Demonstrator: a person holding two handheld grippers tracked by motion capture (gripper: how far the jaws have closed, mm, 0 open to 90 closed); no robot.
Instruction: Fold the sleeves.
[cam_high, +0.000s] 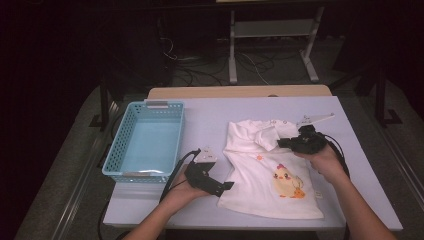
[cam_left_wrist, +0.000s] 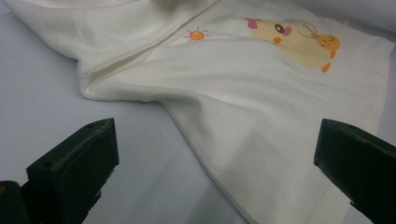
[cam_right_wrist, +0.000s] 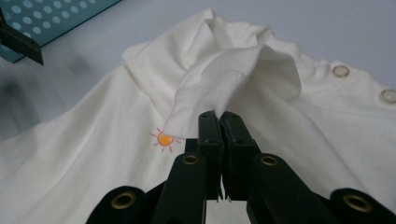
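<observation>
A: Start at the right gripper (cam_right_wrist: 218, 116). How do its fingers (cam_right_wrist: 208, 128) stand?

B: Pressed together, clamped on a fold of the shirt (cam_right_wrist: 224, 84). In the right gripper view the white cloth, a sleeve by the look of it, rises from between the tips and drapes back over the body of the shirt.

A: And the left gripper (cam_left_wrist: 215, 158)?

B: Its fingers (cam_left_wrist: 79, 158) stand wide apart, holding nothing. In the left gripper view one finger is over bare surface (cam_left_wrist: 42, 102) and the other over the shirt's lower part, with the side hem running between them (I cannot tell whether either finger touches the cloth).

A: Where does the shirt lie?

B: Flat on the right half of the surface, in the high view, front up. The chick print (cam_high: 286, 181) sits low on the chest, and a small orange sun (cam_right_wrist: 164, 138) is printed just beside the right gripper's fingertips. Two metal snaps (cam_right_wrist: 341, 71) show along the shoulder edge.

A: The hands?

B: The right hand (cam_high: 322, 157) holds its gripper over the shirt's upper right part. The left hand (cam_high: 192, 182) rests its gripper at the shirt's lower left corner.

A: Anything else around?

B: A blue basket (cam_high: 131, 112) stands on the left of the surface, well apart from the shirt, just beyond the left gripper.
</observation>
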